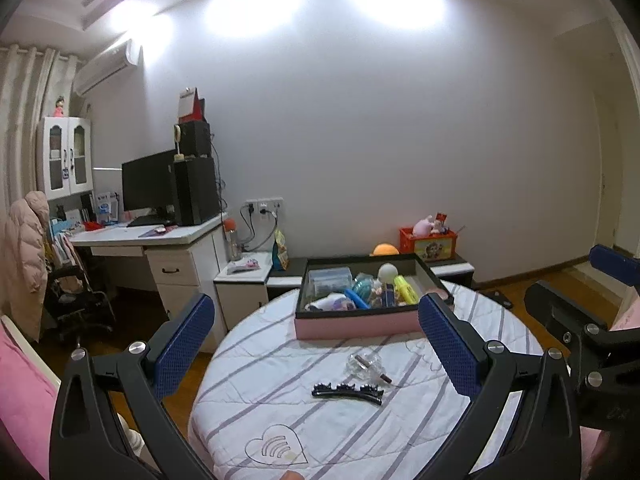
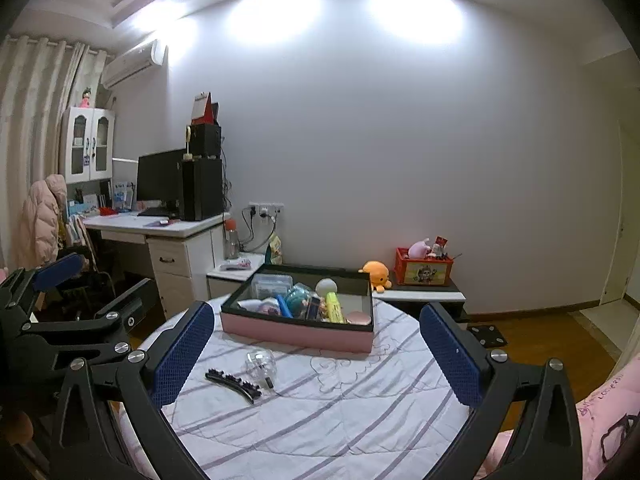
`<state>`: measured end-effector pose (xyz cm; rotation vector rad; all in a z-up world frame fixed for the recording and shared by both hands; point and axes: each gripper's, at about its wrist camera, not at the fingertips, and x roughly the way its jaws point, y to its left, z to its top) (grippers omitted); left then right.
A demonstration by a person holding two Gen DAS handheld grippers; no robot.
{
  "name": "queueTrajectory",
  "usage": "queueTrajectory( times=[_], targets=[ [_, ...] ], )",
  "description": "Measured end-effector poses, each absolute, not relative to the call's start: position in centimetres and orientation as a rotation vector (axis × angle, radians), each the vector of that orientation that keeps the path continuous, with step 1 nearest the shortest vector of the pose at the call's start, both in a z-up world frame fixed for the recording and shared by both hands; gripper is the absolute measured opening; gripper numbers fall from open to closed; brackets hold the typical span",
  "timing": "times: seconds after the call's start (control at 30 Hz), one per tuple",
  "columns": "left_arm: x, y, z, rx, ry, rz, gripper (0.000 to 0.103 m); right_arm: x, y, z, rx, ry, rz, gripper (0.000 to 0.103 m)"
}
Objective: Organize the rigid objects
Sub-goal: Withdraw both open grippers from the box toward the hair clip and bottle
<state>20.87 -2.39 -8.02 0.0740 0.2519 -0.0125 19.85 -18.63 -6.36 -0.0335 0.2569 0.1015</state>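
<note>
A pink box (image 1: 360, 326) with a black inside stands at the far side of the round cloth-covered table (image 1: 280, 412); several small items fill it. In front of it lie a clear glass piece (image 1: 364, 366) and a black toothed hair clip (image 1: 347, 392). My left gripper (image 1: 316, 344) hovers open above them and holds nothing. In the right wrist view the box (image 2: 296, 334), glass piece (image 2: 262, 364) and clip (image 2: 234, 385) sit left of centre. My right gripper (image 2: 316, 354) is open and empty above the table (image 2: 360, 420).
A white desk (image 1: 160, 236) with a monitor and a chair draped with a pink coat (image 1: 24, 256) stand to the left. Behind the table are a low cabinet (image 2: 420, 294), a red toy crate (image 2: 424, 270) and an orange plush (image 2: 376, 274). Pink bedding (image 2: 608, 412) lies at the right.
</note>
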Motion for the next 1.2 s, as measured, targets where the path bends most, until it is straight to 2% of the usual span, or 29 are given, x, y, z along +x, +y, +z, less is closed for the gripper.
queueTrajectory(
  times=[0.2,0.43,0.63,0.83,1.2],
  targets=[
    [24.3,-2.9,-12.1,0.023,0.440,-0.080,0.103,21.9,-19.8,-8.8,-0.031,0.340,0.076,0.103],
    [29.6,-5.2,-19.3,-0.010,0.708,-0.107,0.103,26.5,-22.0,-14.3,0.002,0.522,0.039,0.103],
    [33.4,-5.9,-22.8,0.011,0.805,-0.047,0.103,29.5,-24.1,-18.3,0.035,0.654,0.033,0.103],
    [36.7,-5.0,-24.6,-0.070,0.886,-0.002,0.103,31.1,-24.5,-19.5,0.049,0.694,0.045,0.103],
    [34.5,0.9,-24.8,-0.020,0.925,0.101,0.103,32.8,-22.1,-19.8,0.026,0.729,0.092,0.103]
  ],
)
